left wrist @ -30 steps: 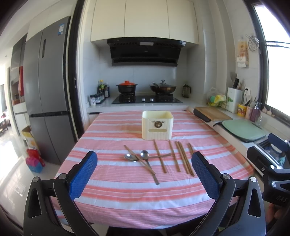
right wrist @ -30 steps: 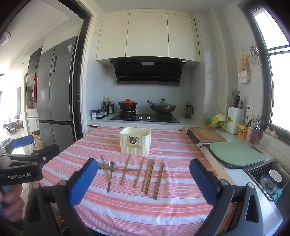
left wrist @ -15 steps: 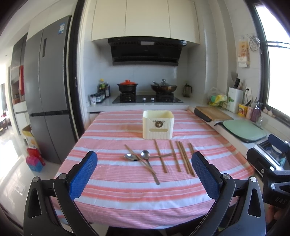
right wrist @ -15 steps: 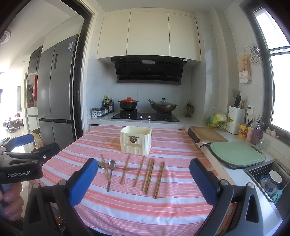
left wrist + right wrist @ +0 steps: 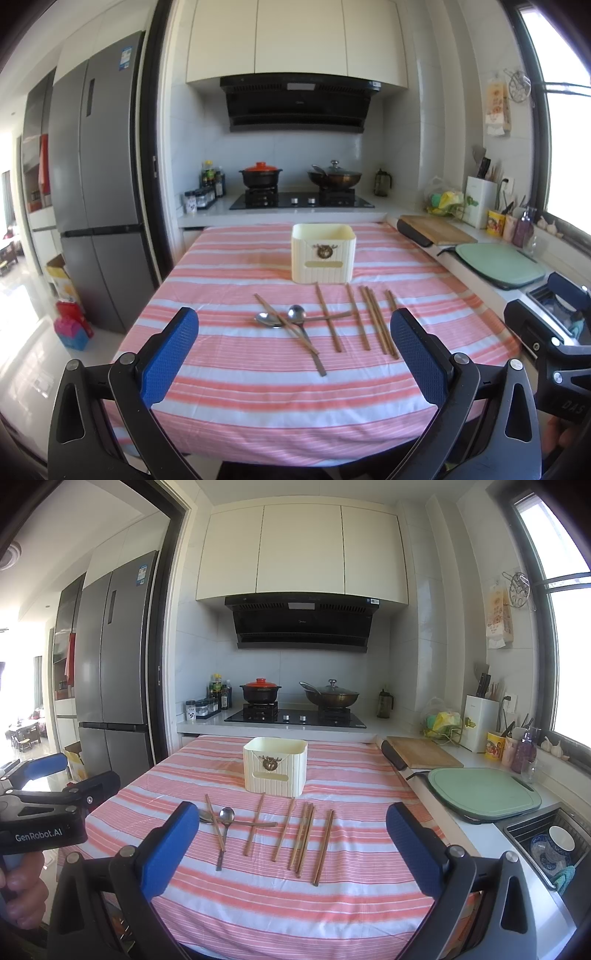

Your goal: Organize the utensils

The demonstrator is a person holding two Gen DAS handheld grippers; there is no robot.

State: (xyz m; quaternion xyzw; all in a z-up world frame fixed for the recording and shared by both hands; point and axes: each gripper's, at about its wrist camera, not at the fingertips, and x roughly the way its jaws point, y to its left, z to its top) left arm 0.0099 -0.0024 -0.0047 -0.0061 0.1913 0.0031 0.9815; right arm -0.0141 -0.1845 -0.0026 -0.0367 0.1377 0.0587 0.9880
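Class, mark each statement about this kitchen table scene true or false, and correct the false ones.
1. Both grippers, left and right, are open and empty. True.
2. The chopsticks stand inside the cream holder. False: they lie flat on the striped tablecloth.
3. Two spoons lie left of most chopsticks. True.
4. The pot with the red lid sits on the table. False: it is on the stove.

Left tool (image 5: pixel 294 354) spread wide and empty, right tool (image 5: pixel 291 849) likewise, both held level
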